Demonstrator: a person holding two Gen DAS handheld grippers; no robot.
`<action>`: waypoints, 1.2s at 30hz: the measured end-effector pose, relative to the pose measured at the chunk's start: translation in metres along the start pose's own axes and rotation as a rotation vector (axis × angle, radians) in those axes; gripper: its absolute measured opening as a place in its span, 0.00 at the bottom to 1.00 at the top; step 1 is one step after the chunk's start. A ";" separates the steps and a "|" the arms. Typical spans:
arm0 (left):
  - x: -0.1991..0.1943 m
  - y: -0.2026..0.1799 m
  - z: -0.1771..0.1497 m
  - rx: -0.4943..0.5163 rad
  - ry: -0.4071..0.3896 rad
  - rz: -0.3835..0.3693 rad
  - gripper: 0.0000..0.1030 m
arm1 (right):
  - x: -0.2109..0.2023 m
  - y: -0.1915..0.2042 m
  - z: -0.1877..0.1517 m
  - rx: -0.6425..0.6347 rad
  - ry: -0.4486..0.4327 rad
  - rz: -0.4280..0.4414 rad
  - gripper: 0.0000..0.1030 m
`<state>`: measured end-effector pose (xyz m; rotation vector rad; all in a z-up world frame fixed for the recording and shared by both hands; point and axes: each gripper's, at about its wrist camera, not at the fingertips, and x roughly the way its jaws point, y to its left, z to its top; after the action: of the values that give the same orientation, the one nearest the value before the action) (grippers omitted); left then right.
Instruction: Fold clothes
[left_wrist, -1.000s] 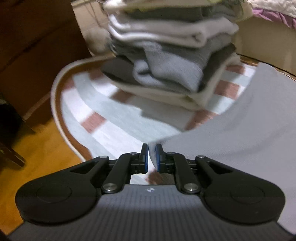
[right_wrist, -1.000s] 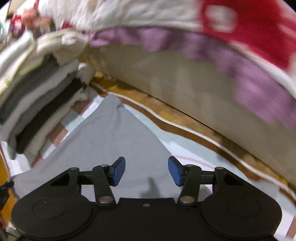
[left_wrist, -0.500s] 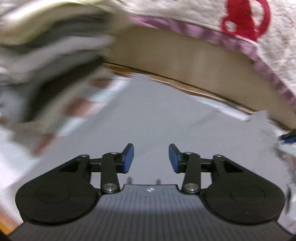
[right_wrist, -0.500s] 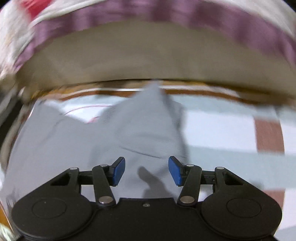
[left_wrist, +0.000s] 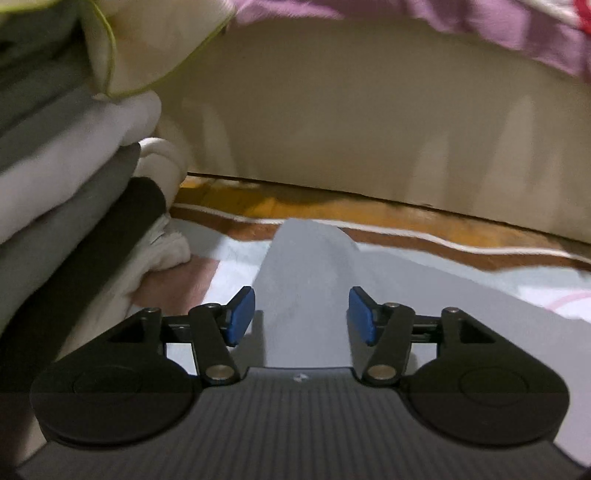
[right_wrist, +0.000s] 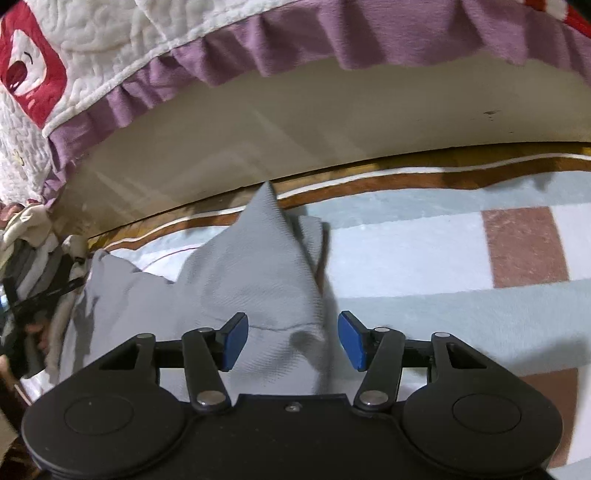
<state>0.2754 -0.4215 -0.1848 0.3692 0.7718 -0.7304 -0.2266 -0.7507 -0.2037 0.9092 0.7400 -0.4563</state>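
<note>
Grey garment (right_wrist: 255, 280): ribbed knit, unfolded, spread flat and rumpled on the checked rug (right_wrist: 424, 258), one pointed corner reaching the rug's brown border. Stack of folded clothes (left_wrist: 74, 206) stands at its left edge.

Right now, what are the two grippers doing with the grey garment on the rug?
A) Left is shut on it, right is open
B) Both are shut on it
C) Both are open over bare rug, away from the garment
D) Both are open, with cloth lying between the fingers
D. The left gripper and the right gripper each show blue pads spread apart with the grey garment lying between them, not pinched.
</note>
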 end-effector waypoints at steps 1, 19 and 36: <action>0.008 0.000 0.001 -0.008 0.008 0.000 0.56 | 0.003 -0.002 0.003 0.027 0.012 0.016 0.61; 0.012 -0.049 0.006 0.271 -0.170 0.181 0.00 | 0.025 0.056 -0.011 -0.188 -0.110 -0.089 0.06; -0.109 -0.067 -0.091 0.323 -0.169 -0.107 0.32 | 0.018 0.139 -0.178 -0.651 0.381 0.196 0.12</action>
<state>0.1286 -0.3682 -0.1682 0.5528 0.5167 -0.9777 -0.1928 -0.5270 -0.2132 0.4424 1.0515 0.1451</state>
